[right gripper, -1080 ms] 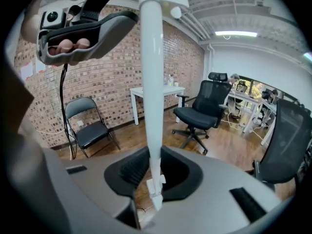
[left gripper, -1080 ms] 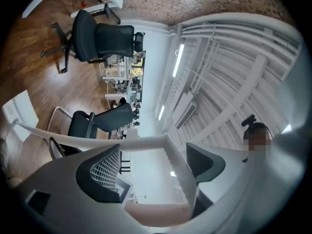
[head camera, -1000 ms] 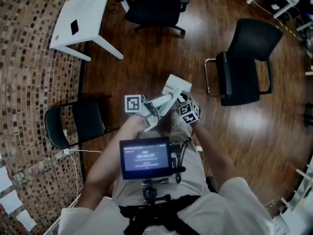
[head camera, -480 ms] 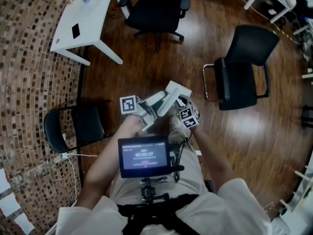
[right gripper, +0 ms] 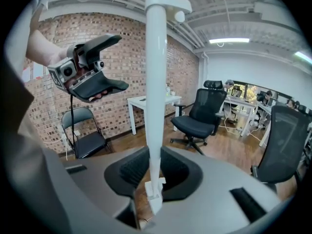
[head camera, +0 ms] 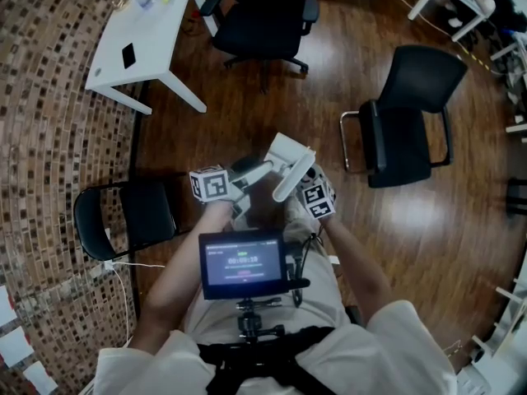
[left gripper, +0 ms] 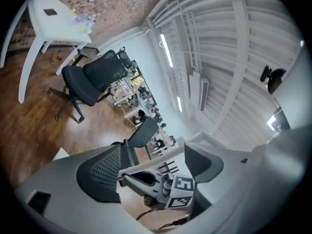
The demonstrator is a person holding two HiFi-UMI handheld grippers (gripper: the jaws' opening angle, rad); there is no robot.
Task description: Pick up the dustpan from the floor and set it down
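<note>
The white dustpan (head camera: 287, 149) hangs in the air over the wooden floor in front of the person. Its long handle (right gripper: 155, 82) stands upright between the pads of my right gripper (right gripper: 155, 172), which is shut on it near the handle's lower end. In the head view my right gripper (head camera: 298, 193) sits just below the pan. My left gripper (head camera: 257, 171) is to the left of the pan, jaws wide apart and just closing a little. Nothing is pressed between its pads (left gripper: 105, 174); the right gripper shows beyond the gap.
A black office chair (head camera: 263, 11) stands ahead, a black visitor chair (head camera: 408, 113) to the right and a folding chair (head camera: 123, 212) to the left. A white table (head camera: 136, 35) stands at the upper left. A small monitor (head camera: 243, 263) hangs on the person's chest.
My left gripper has drawn back to the left and rolled, coming away from the dustpan. The right gripper has lifted the dustpan a little, still gripping the handle.
</note>
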